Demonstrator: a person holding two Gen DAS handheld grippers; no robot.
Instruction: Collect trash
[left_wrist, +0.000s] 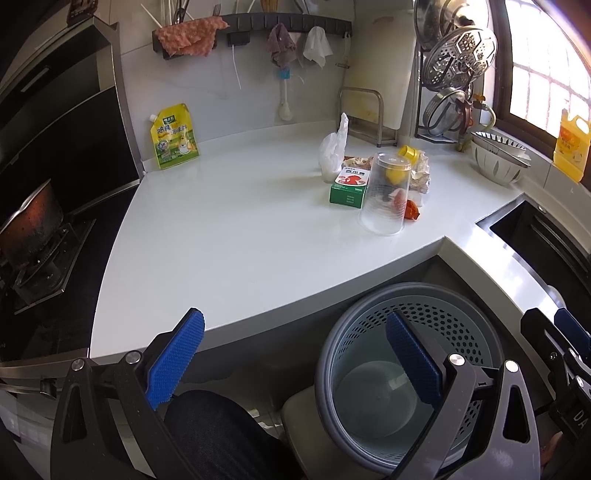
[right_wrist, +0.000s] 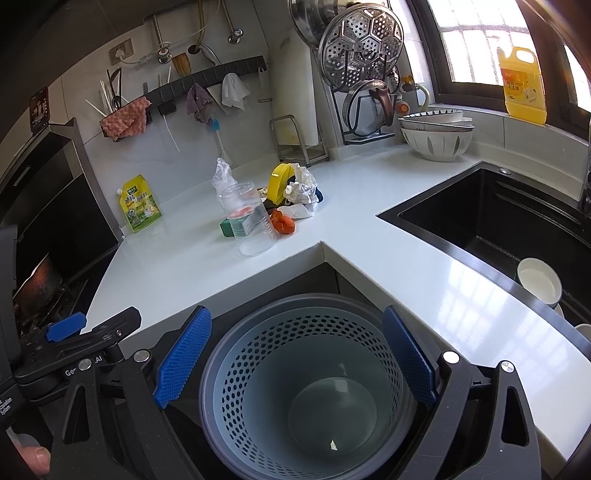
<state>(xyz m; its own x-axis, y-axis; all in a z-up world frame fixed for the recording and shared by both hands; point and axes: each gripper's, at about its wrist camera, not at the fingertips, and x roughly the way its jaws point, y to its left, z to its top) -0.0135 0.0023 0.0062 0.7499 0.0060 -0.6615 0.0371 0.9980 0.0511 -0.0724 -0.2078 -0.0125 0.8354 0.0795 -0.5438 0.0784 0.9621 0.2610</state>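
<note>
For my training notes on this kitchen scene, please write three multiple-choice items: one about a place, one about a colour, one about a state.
1. Where does the perforated bin stand?
A. on the counter
B. below the counter's inner corner
C. in the sink

2. What colour is the small carton beside the clear plastic cup?
A. green
B. purple
C. black

3. How is the right gripper?
A. shut on the cup
B. shut on a bag
C. open, holding nothing

Answers: 1 B, the bin sits lower than the white counter edge. 2 A, its sides are green. 3 C, its blue pads stand wide apart above the bin.
</note>
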